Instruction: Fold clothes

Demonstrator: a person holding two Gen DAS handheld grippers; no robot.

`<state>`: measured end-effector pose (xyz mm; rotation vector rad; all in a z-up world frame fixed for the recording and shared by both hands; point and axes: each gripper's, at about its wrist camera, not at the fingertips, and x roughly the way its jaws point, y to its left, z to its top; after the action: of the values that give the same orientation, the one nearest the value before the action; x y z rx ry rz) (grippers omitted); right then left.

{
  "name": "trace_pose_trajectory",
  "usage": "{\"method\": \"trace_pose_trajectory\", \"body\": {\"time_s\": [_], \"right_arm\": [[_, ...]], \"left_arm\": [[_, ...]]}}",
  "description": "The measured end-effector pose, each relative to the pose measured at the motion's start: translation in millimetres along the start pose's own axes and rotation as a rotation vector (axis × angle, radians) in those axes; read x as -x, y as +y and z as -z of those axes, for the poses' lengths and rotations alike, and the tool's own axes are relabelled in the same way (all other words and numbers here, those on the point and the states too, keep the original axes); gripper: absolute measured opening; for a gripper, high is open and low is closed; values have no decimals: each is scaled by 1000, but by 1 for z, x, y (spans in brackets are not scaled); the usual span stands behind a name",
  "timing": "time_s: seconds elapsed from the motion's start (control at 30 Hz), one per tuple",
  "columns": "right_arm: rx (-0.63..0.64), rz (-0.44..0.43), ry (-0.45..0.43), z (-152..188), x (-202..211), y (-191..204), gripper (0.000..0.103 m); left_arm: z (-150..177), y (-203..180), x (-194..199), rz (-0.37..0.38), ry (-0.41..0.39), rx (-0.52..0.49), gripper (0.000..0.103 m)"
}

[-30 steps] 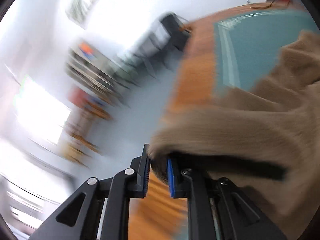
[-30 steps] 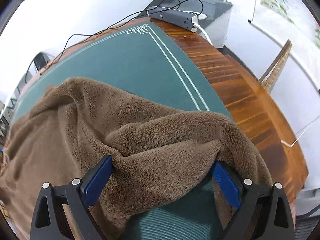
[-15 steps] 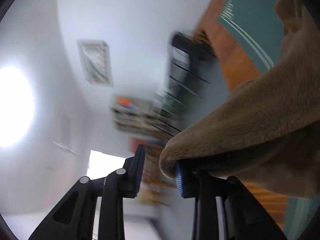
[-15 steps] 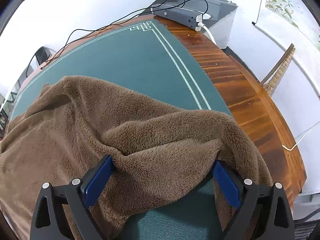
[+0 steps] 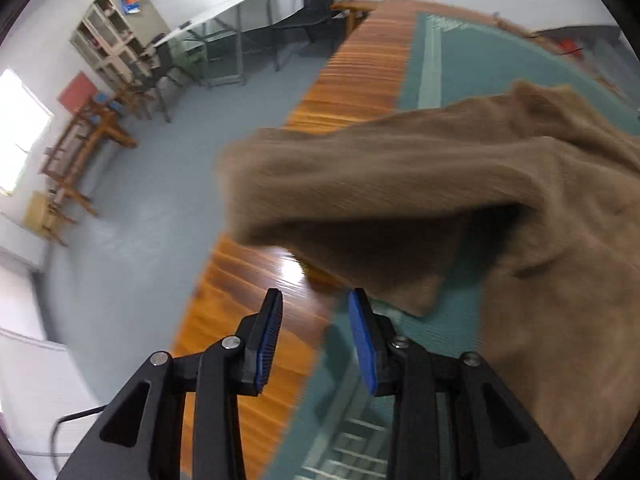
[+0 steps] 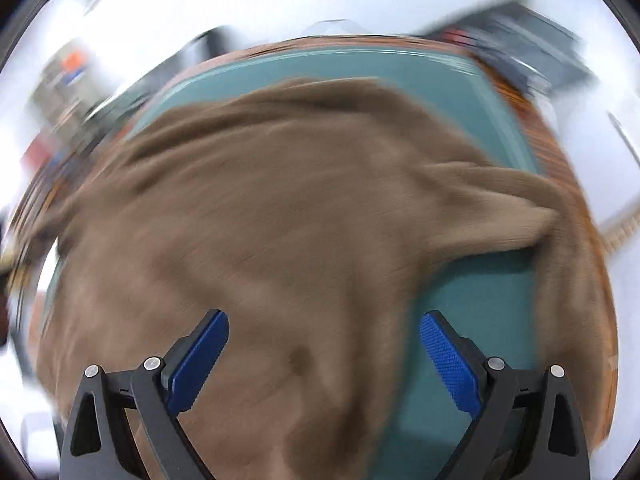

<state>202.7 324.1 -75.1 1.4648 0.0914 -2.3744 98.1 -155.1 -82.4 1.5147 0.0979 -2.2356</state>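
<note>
Fleece (image 5: 460, 176) lies rumpled on the counter (image 5: 352, 76) — hardly folded yet. My left gripper (image 5: 314, 334) is opening with nothing in it; my right gripper (image 6: 324, 354) gapes wide over the fleece — gripping nothing.

The left gripper (image 5: 314, 336) pointed steeply down over the near edge of the worktop (image 5: 360, 80), its jaws opening and nothing between its blue-padded fingers (image 5: 362, 344). Polished brown wood and the edge of a green mat (image 5: 480, 68) showed through the gap. Just beyond and to the right of the fingers, the brown fleece garment (image 5: 400, 168) draped in a thick fold, one corner hanging close above the right finger without touching its pad. The rest of the fleece spread right across the mat. Past the worktop lay a grey floor (image 5: 152, 200), with wooden chairs (image 5: 76, 160), a shelf unit (image 5: 116, 36) and a glass-topped desk (image 5: 224, 32) along the white walls.
</note>
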Motion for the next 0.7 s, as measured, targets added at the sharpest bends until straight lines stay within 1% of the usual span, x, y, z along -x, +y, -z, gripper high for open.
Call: {"method": "trace_pose_trajectory", "body": {"time_s": [0.03, 0.1, 0.17, 0.23, 0.3, 0.33, 0.37, 0.4, 0.47, 0.57, 0.63, 0.7], "right_arm": [[49, -16, 6, 7, 2, 13, 99], [139, -46, 20, 19, 6, 38, 99], [177, -55, 39, 26, 4, 48, 99], [182, -62, 57, 31, 2, 53, 99], [181, -63, 64, 35, 2, 53, 99], [179, -61, 64, 37, 4, 52, 99], [176, -59, 64, 38, 5, 51, 99], [174, -57, 64, 40, 6, 50, 99], [166, -50, 63, 43, 11, 44, 99], [151, -43, 54, 47, 19, 31, 99], [145, -39, 47, 50, 25, 23, 99], [153, -45, 46, 55, 30, 19, 99]], "left_arm": [[5, -9, 5, 9, -14, -14, 55], [7, -27, 10, 4, -42, -60, 61], [3, -39, 6, -37, -55, -84, 63], [-3, -44, -6, -81, -44, -71, 63], [-8, -37, -14, -68, -34, -12, 65], [-11, -33, -18, -57, -29, 21, 58], [-13, -25, -19, -47, -14, 66, 46], [-14, -16, -21, -49, 5, 99, 8], [-10, 3, -21, -70, 29, 150, 6], [1, 29, -5, -134, 9, 168, 6], [12, 49, 15, -234, -20, 155, 6], [22, 67, 34, -358, -37, 133, 6]]}}
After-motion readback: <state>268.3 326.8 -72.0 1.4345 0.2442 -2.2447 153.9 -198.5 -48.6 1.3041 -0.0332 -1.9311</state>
